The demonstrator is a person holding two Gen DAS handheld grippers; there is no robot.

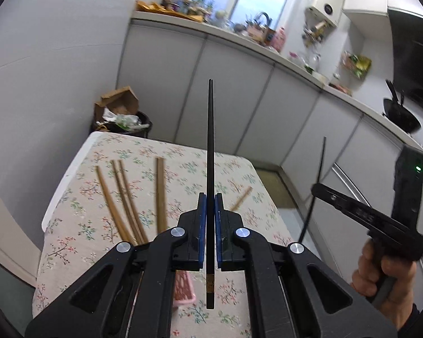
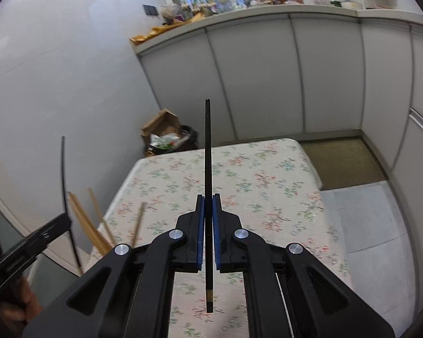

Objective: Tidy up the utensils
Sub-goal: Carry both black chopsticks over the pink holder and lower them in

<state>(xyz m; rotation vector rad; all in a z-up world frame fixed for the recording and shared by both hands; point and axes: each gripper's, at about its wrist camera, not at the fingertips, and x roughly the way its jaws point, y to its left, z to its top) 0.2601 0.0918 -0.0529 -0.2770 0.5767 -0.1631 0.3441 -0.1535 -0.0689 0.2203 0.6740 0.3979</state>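
Chopsticks are the matter here: each gripper pinches one black chopstick. In the left wrist view the left gripper (image 1: 210, 197) has its blue pads pressed on a black chopstick (image 1: 210, 140), which runs up the middle of the frame with the thin tip at the top and a gold band near its lower end. The right gripper (image 1: 318, 190) shows at the right edge of the same view, with a hand (image 1: 386, 278) around its handle at the lower right. It pinches a second black chopstick (image 1: 315, 186), which stands a little tilted.

In the right wrist view this second chopstick also runs up the middle, closed between the blue pads, with a gold band near the bottom. The left gripper appears at the lower left edge there, blurred.

Both black chopsticks are in the air above the table (image 1: 239, 174), which has a flowery cloth. On the cloth, in the left half of the left wrist view, lie several brown chopsticks (image 1: 127, 205), loose and not parallel. One more brown chopstick (image 1: 241, 198) lies just right of the left gripper's fingers. A pink basket (image 1: 183, 287) shows partly under the left gripper, at the lower middle. A bin (image 1: 121, 118) with cardboard stands behind the table.
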